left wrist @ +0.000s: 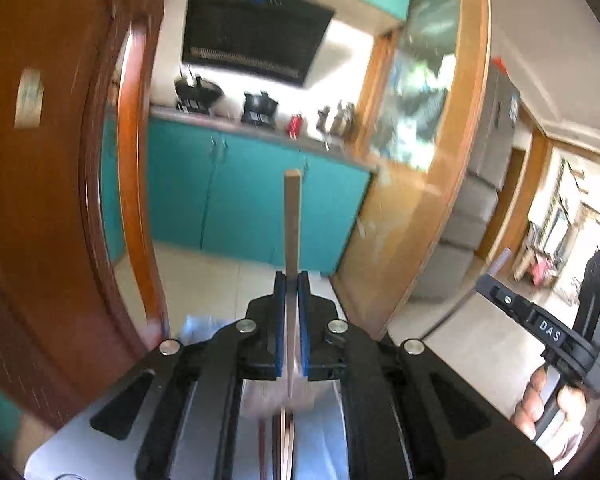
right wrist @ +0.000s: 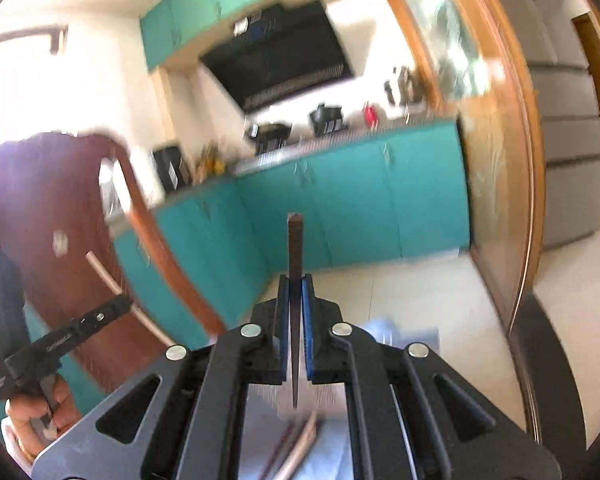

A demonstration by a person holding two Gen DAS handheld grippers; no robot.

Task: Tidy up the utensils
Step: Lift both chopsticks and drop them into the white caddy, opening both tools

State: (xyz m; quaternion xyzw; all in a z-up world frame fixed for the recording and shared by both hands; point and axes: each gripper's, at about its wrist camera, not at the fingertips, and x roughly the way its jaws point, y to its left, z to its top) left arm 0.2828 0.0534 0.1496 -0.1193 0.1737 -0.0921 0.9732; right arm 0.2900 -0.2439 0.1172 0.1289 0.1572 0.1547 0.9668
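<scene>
Kitchen behind; each tool (left wrist: pixel 292 280) (right wrist: pixel 295 282) pinches its own chopstick (left wrist: pixel 291 224) (right wrist: pixel 295 248).

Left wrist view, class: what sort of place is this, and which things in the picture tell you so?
Most likely a home kitchen, seen through a doorway. A black range hood hangs over dark pans on a grey counter, with teal cabinets below. A wooden door frames the left side.

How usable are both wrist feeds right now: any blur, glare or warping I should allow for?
Left wrist view: the background is motion-smeared and the wooden door frame bows from fisheye, yet the left tongs and the pale chopstick stay sharp. Right wrist view: heavier smear, the wall at left is blown out, and only the right tongs and dark chopstick are crisp.
</scene>
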